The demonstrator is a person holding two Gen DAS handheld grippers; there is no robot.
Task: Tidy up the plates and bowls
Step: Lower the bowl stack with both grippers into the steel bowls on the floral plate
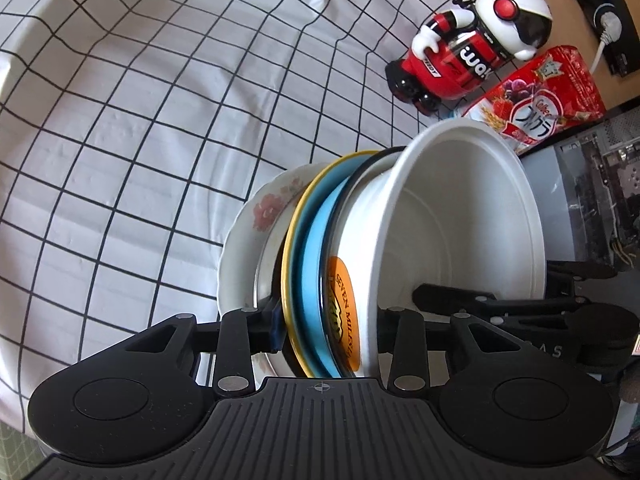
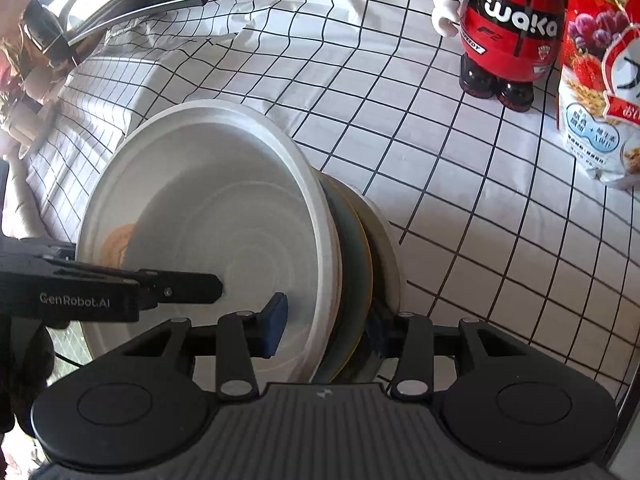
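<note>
We see a stack of dishes standing on edge over the grid-checked cloth (image 1: 140, 128), clamped from both sides. From the left in the left wrist view: the floral plate (image 1: 256, 216), a yellow-rimmed plate (image 1: 294, 240), a blue plate (image 1: 314, 256), a dark-rimmed piece with an orange label whose body we cannot make out, then the white bowl (image 1: 460, 220), its mouth facing right. The left gripper (image 1: 328, 336) is closed on this stack; its left pad is tucked behind the floral plate's edge, and its right finger is hidden behind the bowl's wall. The stack's lower edge is cut off by the gripper body, so we cannot tell whether it touches the cloth.

In the right wrist view the right gripper (image 2: 326, 326) pinches the same stack: one blue pad inside the bowl (image 2: 208, 208), the other half hidden behind the outermost plate. Beyond stand a toy figure (image 2: 504, 28) and a cereal bag (image 2: 600, 80), cropped at the frame.
</note>
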